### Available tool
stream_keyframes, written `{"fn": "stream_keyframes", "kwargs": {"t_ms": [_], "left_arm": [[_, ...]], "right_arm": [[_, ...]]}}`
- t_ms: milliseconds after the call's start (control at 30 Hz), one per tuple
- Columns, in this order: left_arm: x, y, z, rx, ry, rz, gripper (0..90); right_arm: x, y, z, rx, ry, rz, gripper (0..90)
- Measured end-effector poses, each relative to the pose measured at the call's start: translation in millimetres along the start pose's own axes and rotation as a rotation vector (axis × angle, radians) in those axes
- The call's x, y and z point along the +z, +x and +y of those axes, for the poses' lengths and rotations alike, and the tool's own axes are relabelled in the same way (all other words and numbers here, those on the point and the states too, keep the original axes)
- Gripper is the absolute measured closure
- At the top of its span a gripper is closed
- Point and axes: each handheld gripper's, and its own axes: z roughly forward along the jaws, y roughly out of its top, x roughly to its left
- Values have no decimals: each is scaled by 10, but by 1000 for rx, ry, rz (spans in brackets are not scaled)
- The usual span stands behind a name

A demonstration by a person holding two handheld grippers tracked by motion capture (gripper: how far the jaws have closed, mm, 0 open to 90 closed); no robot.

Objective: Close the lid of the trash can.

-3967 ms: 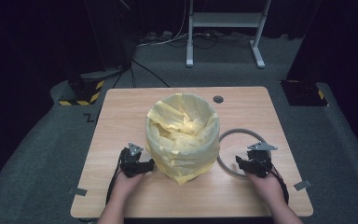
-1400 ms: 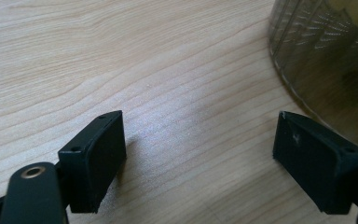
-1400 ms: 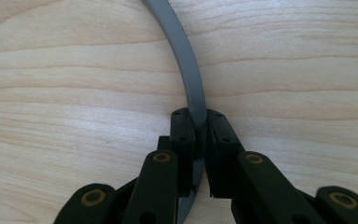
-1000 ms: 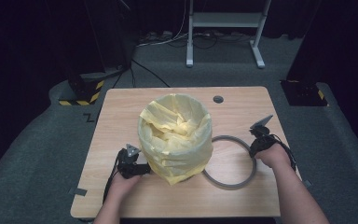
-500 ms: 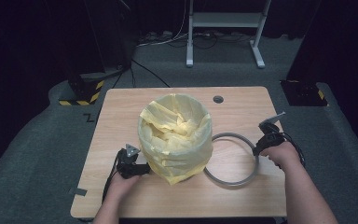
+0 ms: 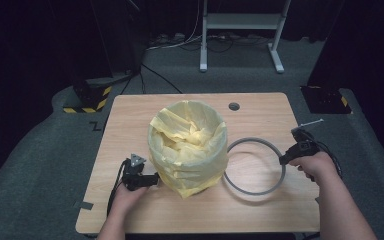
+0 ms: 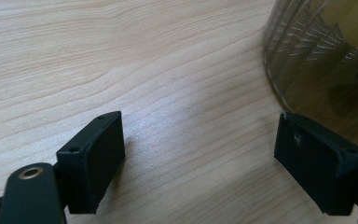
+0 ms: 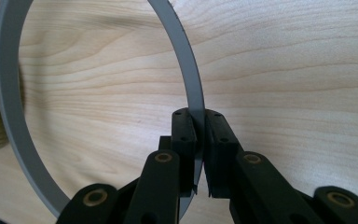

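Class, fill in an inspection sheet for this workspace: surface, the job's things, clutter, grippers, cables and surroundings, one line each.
Surface: wooden table, round hole near far edge.
Job's things: bin lined with yellow bag; grey ring beside it.
Clutter: nothing seen.
Grippers: left gripper open, beside the bin's base; right gripper shut on the grey ring's edge.
Cables: one trails from each gripper; more on the floor behind.
Surroundings: dark room, grey floor, white stand, striped blocks.

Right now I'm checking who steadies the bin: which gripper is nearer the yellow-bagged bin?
Left. The left gripper sits open against the yellow-bagged bin; the right gripper is beyond it, shut on the grey plastic ring.
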Motion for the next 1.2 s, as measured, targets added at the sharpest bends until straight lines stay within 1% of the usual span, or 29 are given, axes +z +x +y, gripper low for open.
{"fn": "stream_keyframes", "kwargs": {"t_ms": [100, 200, 367, 533, 800, 833, 967, 1167, 1200], "left_arm": [[-9, -1, 0, 6, -6, 0, 161], [-16, 6, 0, 3, -7, -1, 161], [-33, 36, -2, -12, -14, 6, 157], [-58, 63, 0, -29, -29, 16, 157], [-85, 85, 7, -31, -57, 33, 156], [-91, 85, 8, -39, -66, 36, 156], [-115, 101, 11, -47, -87, 48, 156], [-117, 111, 9, -40, -79, 39, 156], [-108, 99, 7, -46, -80, 36, 156]], "right_arm": [[-134, 10, -17, -3, -8, 12, 842], [-267, 5, -33, -1, -21, 19, 842], [-458, 27, -62, -8, -29, 22, 842], [-603, 75, -72, -19, -35, 21, 842], [-723, 149, -62, -26, -27, 32, 842], [-740, 162, -59, -31, -30, 35, 842], [-805, 213, -51, -37, -35, 38, 842], [-895, 288, -39, -48, -41, 39, 842], [-905, 294, -38, -50, -42, 37, 842]]}}
